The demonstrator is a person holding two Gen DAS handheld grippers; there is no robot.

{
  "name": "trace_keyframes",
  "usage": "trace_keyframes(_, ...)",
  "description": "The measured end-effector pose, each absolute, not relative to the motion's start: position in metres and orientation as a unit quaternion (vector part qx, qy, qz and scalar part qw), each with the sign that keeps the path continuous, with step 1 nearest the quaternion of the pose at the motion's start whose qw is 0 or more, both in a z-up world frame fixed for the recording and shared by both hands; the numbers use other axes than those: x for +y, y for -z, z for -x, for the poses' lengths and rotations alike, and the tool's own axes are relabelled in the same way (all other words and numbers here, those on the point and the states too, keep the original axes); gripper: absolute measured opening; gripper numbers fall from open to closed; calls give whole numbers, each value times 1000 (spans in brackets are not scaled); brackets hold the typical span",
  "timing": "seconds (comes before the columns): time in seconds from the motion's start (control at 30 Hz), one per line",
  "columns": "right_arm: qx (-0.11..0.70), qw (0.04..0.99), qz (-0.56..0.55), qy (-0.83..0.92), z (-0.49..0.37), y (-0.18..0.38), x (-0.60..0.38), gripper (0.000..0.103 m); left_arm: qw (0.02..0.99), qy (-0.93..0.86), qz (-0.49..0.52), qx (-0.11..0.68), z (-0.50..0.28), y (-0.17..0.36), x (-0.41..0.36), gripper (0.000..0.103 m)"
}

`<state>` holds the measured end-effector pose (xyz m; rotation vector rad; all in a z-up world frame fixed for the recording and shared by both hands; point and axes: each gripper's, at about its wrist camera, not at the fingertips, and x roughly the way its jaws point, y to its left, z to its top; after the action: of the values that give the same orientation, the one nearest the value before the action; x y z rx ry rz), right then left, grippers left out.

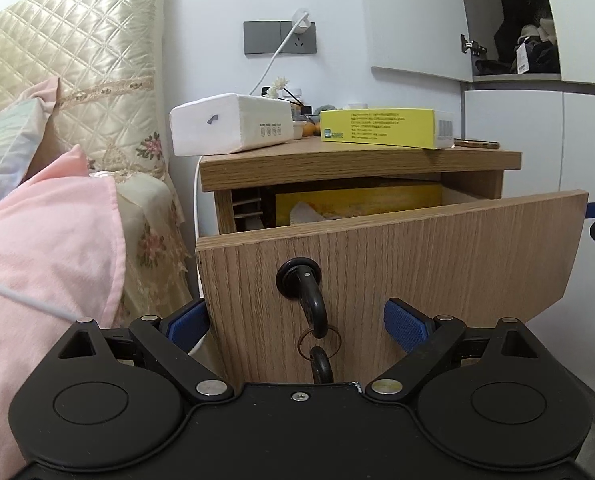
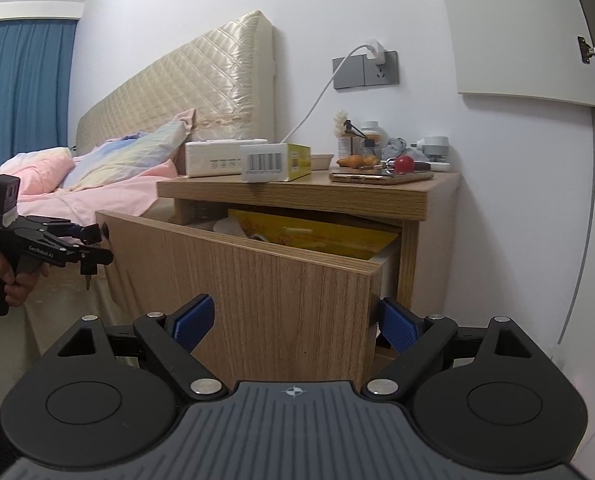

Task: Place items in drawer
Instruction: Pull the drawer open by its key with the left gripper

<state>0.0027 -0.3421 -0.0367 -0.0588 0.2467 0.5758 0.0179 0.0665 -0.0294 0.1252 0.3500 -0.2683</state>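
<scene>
Both grippers spread wide and empty, left gripper [image 1: 295,320] facing the key [image 1: 311,300], right gripper [image 2: 293,322] low before the half-open drawer [image 2: 257,276], yellow box [image 1: 381,128] atop the nightstand [image 1: 337,164] — already-stuffed drawer could jam it.

Each black claw [image 1: 297,322] has blue ribbed pads [image 1: 403,324], silver pivot screws and round black housings.

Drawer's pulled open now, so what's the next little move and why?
Probably lift the right hand-held gripper toward the yellow box on the nightstand top. The drawer already stands open, both hand-held grippers are open and empty, and the left hand-held gripper sits at the key.
</scene>
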Motion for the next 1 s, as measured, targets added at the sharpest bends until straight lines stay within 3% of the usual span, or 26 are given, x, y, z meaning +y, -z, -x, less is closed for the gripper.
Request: trace_keyframes(1.0,120,949,16,-290,49,38,-344,91,970,133,-68,192,35,27,64,95)
